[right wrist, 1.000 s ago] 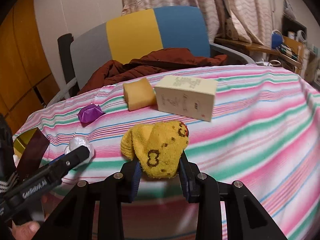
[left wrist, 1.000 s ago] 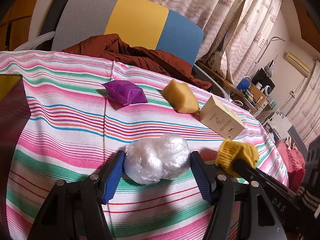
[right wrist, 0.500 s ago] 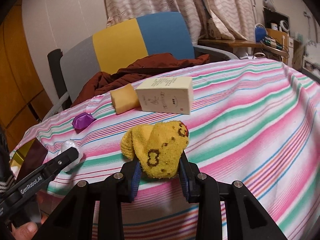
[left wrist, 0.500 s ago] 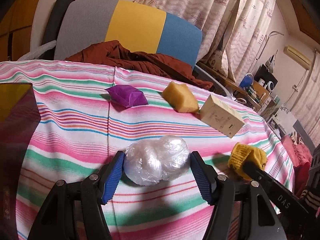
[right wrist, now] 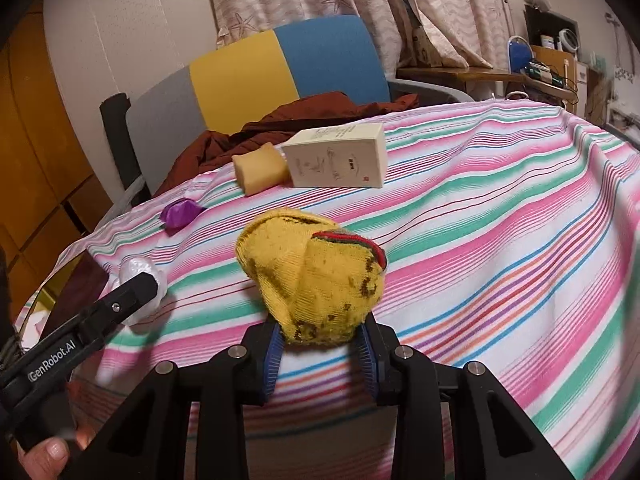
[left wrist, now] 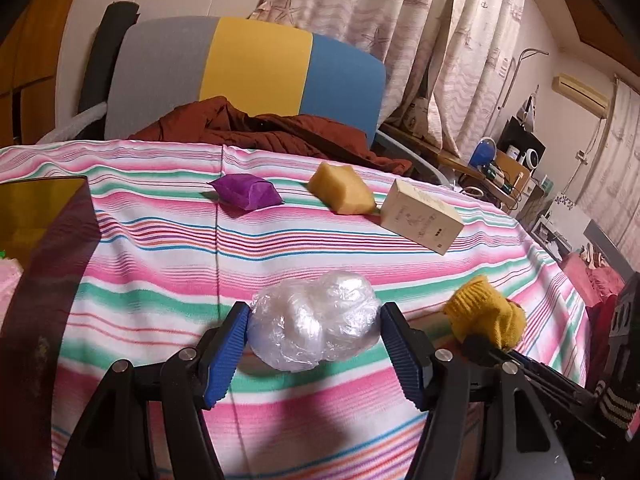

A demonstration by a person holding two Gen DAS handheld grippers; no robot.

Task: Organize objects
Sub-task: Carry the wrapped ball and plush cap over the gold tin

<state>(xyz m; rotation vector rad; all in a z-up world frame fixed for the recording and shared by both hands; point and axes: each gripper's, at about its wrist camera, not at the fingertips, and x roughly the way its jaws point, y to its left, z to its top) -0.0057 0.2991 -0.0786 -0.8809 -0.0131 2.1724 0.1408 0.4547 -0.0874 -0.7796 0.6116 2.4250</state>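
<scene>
My left gripper (left wrist: 316, 350) is shut on a crumpled clear plastic ball (left wrist: 316, 320), held just over the striped tablecloth (left wrist: 160, 272). My right gripper (right wrist: 320, 354) is shut on a rolled yellow sock (right wrist: 312, 276), which also shows at the right in the left wrist view as the yellow sock (left wrist: 486, 314). In the right wrist view the plastic ball (right wrist: 140, 276) sits at the far left behind the left gripper's finger. Farther back on the cloth lie a purple wrapped packet (left wrist: 248, 192), a yellow sponge (left wrist: 344, 194) and a cream box (left wrist: 420, 220).
A dark box with a yellow inside (left wrist: 40, 216) stands at the table's left edge. Behind the table is a grey, yellow and blue chair (left wrist: 248, 76) with a brown jacket (left wrist: 256, 132) on it. A cluttered desk (left wrist: 500, 176) sits at the back right.
Both grippers have drawn back toward the near edge of the table with their loads. The sock has tilted, its red-green cuff now showing. The dark box has come further into the left view.
</scene>
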